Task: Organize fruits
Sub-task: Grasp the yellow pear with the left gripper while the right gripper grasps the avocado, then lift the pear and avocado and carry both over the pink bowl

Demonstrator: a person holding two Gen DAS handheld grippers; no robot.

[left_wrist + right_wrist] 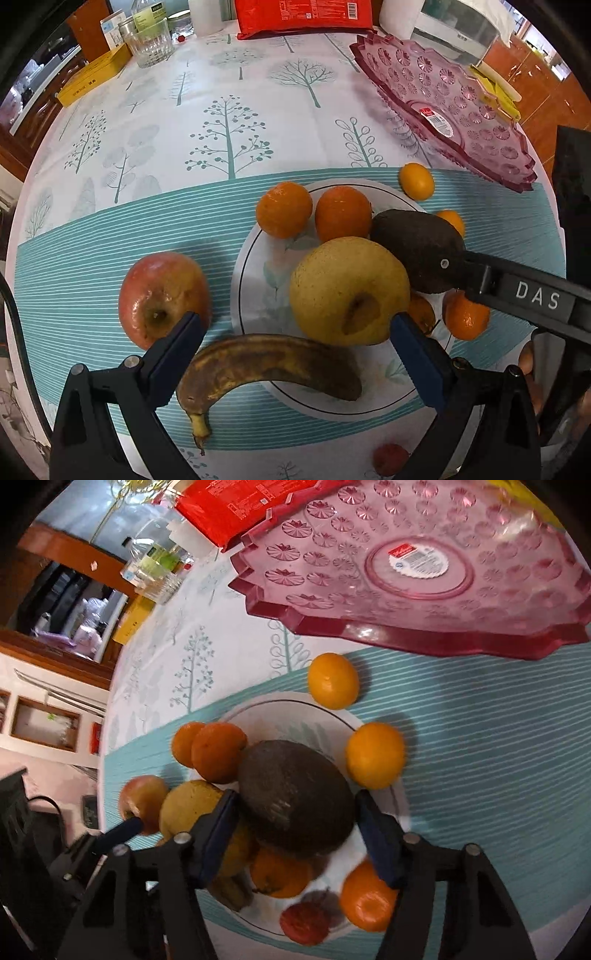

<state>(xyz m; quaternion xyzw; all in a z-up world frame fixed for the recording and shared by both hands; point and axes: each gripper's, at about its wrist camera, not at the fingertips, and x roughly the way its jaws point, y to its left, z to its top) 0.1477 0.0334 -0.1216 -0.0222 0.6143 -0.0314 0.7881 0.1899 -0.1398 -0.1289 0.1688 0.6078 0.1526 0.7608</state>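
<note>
A white plate holds a yellow pear, oranges, a dark avocado and a browned banana. A red apple lies left of the plate. My left gripper is open, its fingers straddling the banana, just in front of the apple and pear. My right gripper is shut on the avocado, which looks slightly raised above the plate. The empty pink patterned tray stands behind; it also shows in the left wrist view.
Loose oranges lie between plate and tray. A small red fruit sits at the plate's near edge. A red packet, a glass and a yellow box stand at the table's far side.
</note>
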